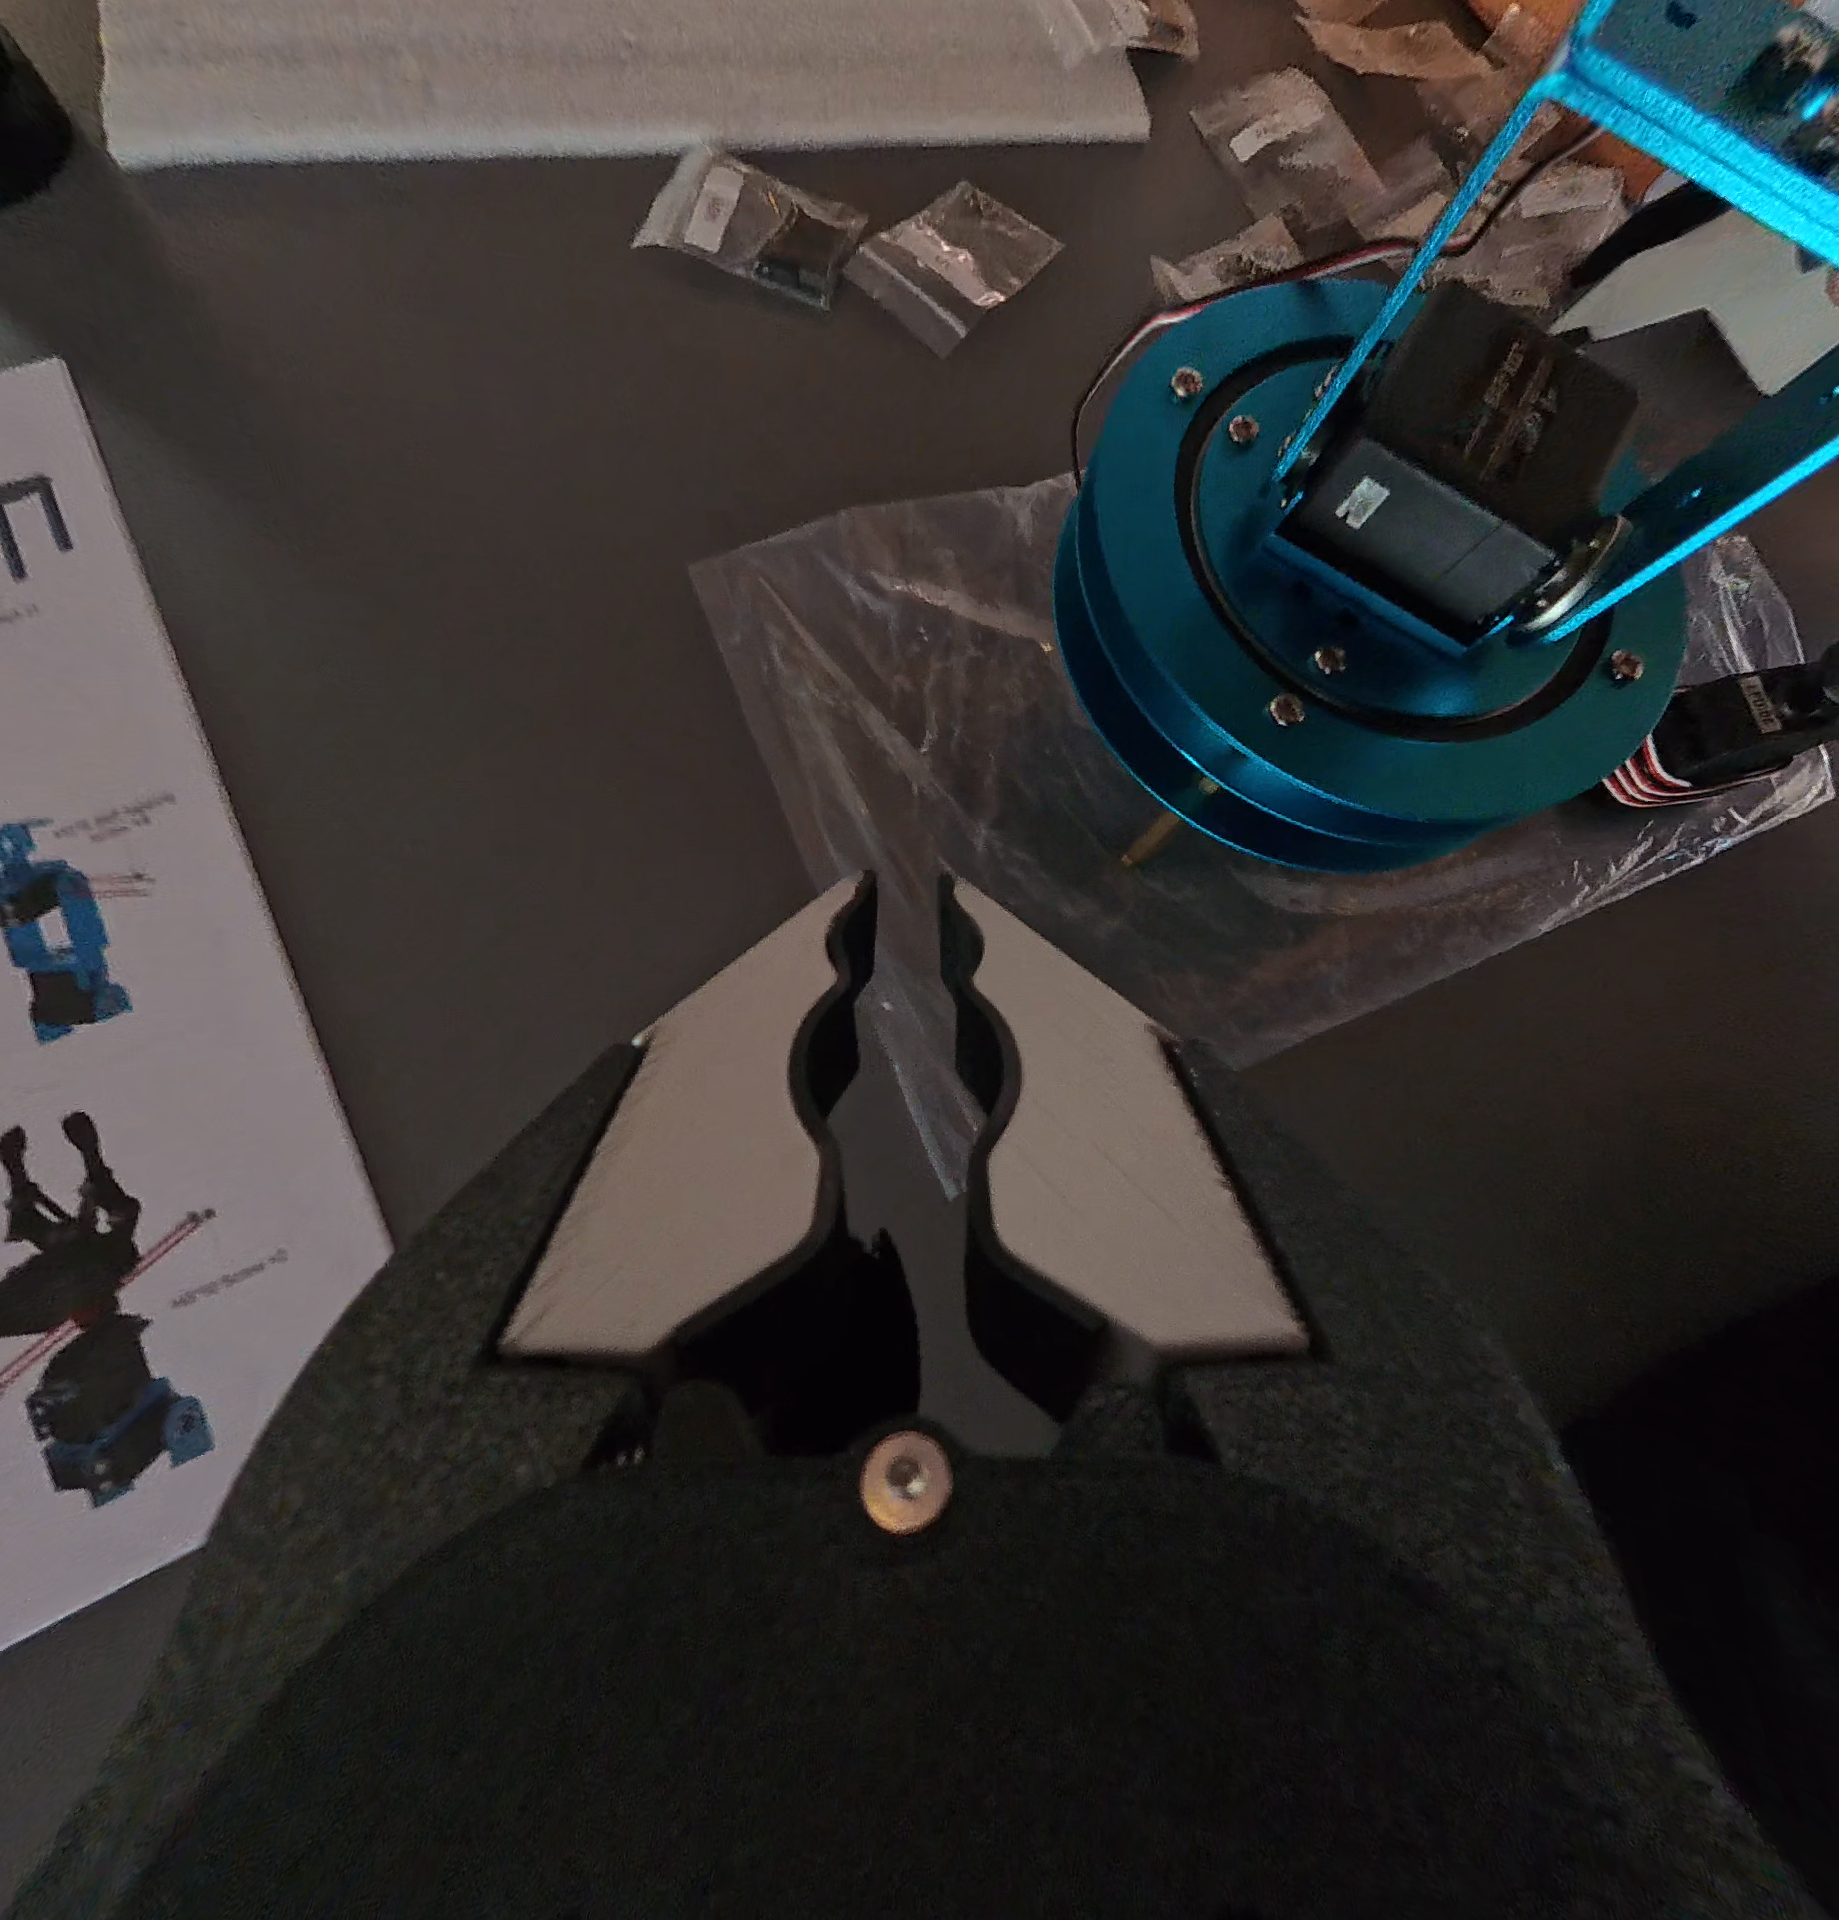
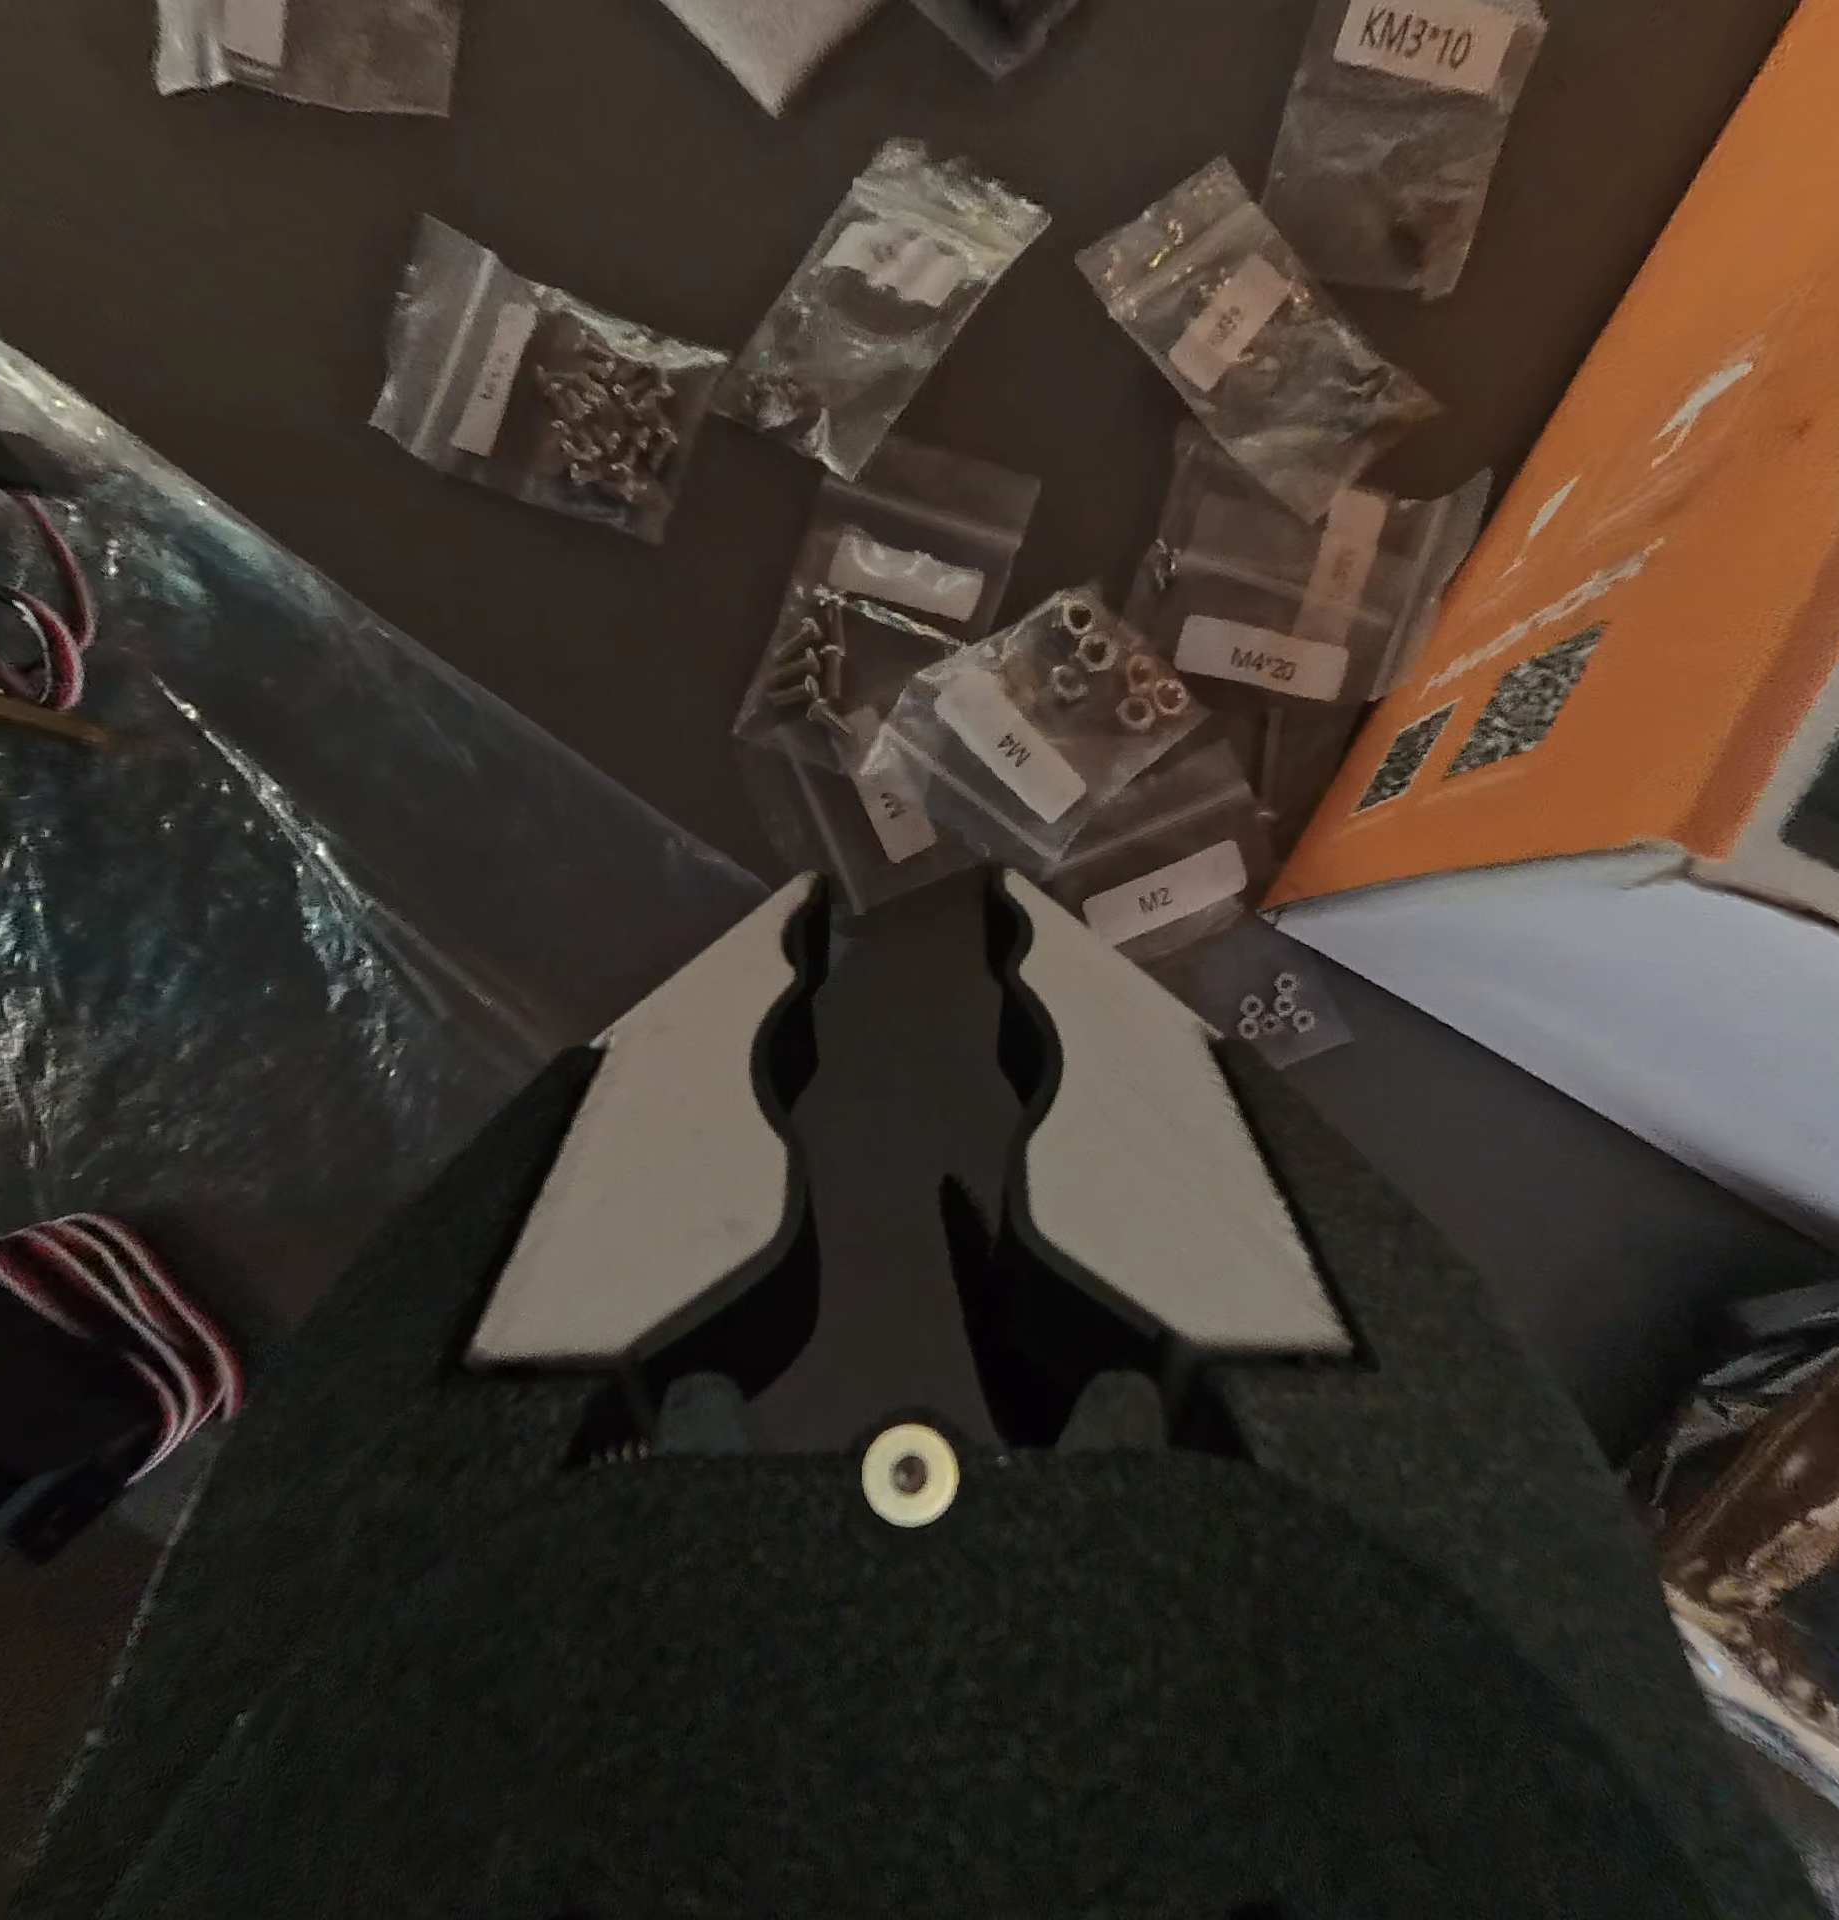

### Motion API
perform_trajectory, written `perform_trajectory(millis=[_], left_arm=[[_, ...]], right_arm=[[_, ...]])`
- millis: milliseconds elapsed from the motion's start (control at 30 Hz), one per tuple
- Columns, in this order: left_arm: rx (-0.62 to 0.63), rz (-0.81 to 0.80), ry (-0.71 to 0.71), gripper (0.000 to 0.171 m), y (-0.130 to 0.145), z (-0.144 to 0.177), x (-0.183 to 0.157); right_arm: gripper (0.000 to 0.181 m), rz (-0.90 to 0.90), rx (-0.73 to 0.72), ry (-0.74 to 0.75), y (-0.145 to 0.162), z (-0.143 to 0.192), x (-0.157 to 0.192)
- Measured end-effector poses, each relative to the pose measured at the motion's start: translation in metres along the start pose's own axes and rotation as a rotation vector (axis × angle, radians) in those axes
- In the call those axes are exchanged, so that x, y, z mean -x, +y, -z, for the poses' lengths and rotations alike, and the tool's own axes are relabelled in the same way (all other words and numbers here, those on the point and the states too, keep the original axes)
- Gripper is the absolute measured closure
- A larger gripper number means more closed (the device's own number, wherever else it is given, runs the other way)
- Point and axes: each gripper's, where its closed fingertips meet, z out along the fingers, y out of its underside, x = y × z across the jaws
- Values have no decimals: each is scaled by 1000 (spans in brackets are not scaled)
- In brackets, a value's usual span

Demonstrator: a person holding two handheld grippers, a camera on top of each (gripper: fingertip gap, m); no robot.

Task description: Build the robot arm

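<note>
Jaws of the left gripper (image 1: 907, 894) are held narrowly parted over a clear plastic sheet (image 1: 894, 665), gripping nothing, beside a partly assembled blue turntable base (image 1: 1154, 665). Right gripper (image 2: 907, 894) is spread, empty, above unopened screw bags (image 2: 1008, 727).

left gripper (image 1: 907, 883): showing two pale grey, wedge-shaped fingers (image 1: 717, 1143) edged in black, inner edges curving in waves toward the tips.
left body: spreading wide behind the jaws in black, grainy-textured material.
left screw (image 1: 904, 1481): sitting centred behind the jaws, silver, round, with a washer.
right gripper (image 2: 904, 883): matching in build, with pale grey fingers (image 2: 676, 1153) and black wavy edging.
right screw (image 2: 910, 1481): lying centred behind the jaws on a whitish washer.
</note>
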Motion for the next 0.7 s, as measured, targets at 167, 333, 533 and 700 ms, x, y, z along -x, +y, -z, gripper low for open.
perform_trajectory(millis=[167,333,533,700], left_arm=[[12,-11,-3,161,3,2,6],[12,-20,-5,161,4,4,4],[13,5,-8,161,8,4,5],[11,2,-13,161,7,5,5]], right_arm=[[150,-58,-77,-58,-28,-16,8],[148,-4,-100,-22,-53,-16,5],[144,33,-65,-79,-44,-21,14],[145,50,-72,-166,-43,-27,34]])
